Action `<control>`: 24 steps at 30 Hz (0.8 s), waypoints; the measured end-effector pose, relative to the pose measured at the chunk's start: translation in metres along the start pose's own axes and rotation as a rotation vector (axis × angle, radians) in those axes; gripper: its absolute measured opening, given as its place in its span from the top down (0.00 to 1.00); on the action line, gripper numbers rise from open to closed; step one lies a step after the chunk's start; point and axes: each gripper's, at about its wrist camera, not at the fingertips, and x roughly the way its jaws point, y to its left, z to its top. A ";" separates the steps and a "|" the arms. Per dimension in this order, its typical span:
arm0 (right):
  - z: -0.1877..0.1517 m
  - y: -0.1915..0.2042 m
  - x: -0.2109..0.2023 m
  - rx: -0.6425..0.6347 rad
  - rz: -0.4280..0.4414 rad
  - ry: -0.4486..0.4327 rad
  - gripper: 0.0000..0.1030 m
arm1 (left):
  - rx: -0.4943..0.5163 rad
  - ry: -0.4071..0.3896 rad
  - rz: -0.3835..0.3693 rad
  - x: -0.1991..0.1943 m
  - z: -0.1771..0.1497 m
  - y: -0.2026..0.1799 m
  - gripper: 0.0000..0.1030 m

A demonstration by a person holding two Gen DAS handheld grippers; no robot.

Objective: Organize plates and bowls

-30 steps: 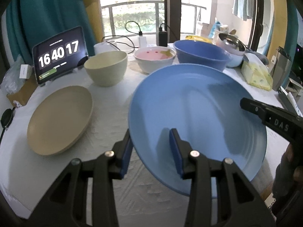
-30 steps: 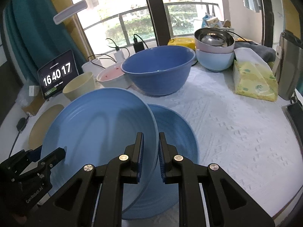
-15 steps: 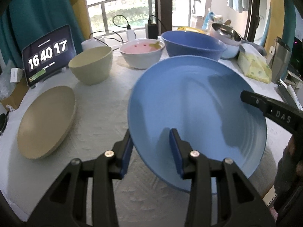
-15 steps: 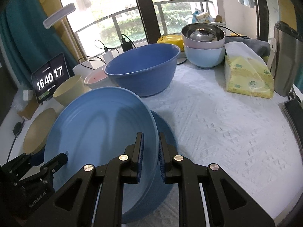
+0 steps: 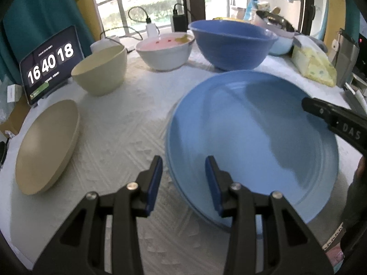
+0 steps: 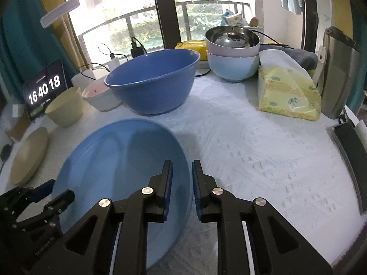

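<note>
Since a second ago we have lowered the blue plate (image 5: pixel 252 142) onto its twin, left gripper (image 5: pixel 183 178) loosely astride the rim, right gripper (image 6: pixel 181 188) opening off it; stiff, slick, best pinched at the rim.

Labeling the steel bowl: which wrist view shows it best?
Right wrist: the shiny steel bowl shows whole, nested atop the pink and pale blue bowls. Left wrist catches only a dark sliver of it behind the big blue bowl.
</note>
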 end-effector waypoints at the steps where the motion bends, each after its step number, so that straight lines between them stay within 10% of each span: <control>1: 0.000 -0.001 0.002 0.000 -0.008 0.004 0.78 | 0.003 -0.004 0.001 0.000 0.000 0.000 0.61; 24: -0.009 0.038 0.013 -0.067 0.036 0.094 0.71 | -0.080 -0.018 0.011 -0.009 -0.005 0.036 0.60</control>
